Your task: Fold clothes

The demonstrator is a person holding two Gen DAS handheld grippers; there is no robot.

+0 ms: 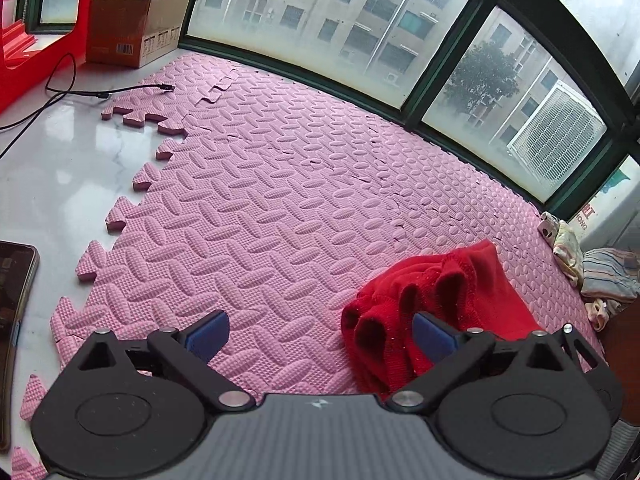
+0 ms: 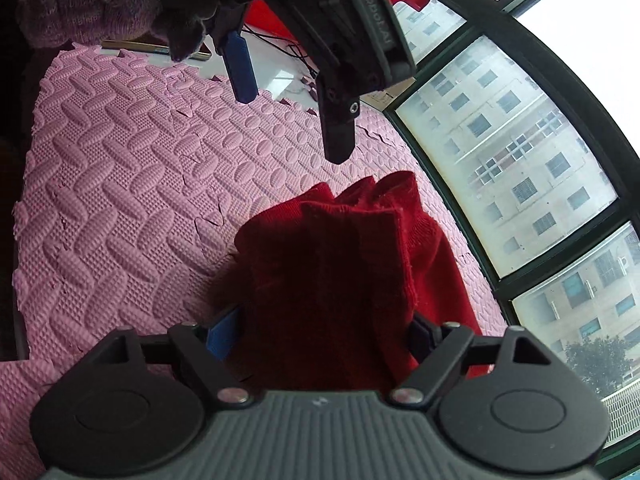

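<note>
A red knitted garment [image 1: 440, 296] lies bunched in thick folds on the pink foam mat [image 1: 280, 184]. My left gripper [image 1: 320, 336] is open and empty, just above the mat, with the garment beside its right finger. In the right wrist view the garment [image 2: 332, 272] fills the gap between my right gripper's fingers [image 2: 320, 340]; the jaws stand wide on either side of the bundle, and whether they press it I cannot tell. The left gripper [image 2: 292, 116] hangs open above the garment's far end.
A cardboard box [image 1: 136, 24] and a black cable [image 1: 80, 92] sit at the far left on the white sill. A phone [image 1: 12, 312] lies at the left edge. Other folded clothes [image 1: 600, 276] lie at the right. Windows [image 1: 360, 12] border the mat.
</note>
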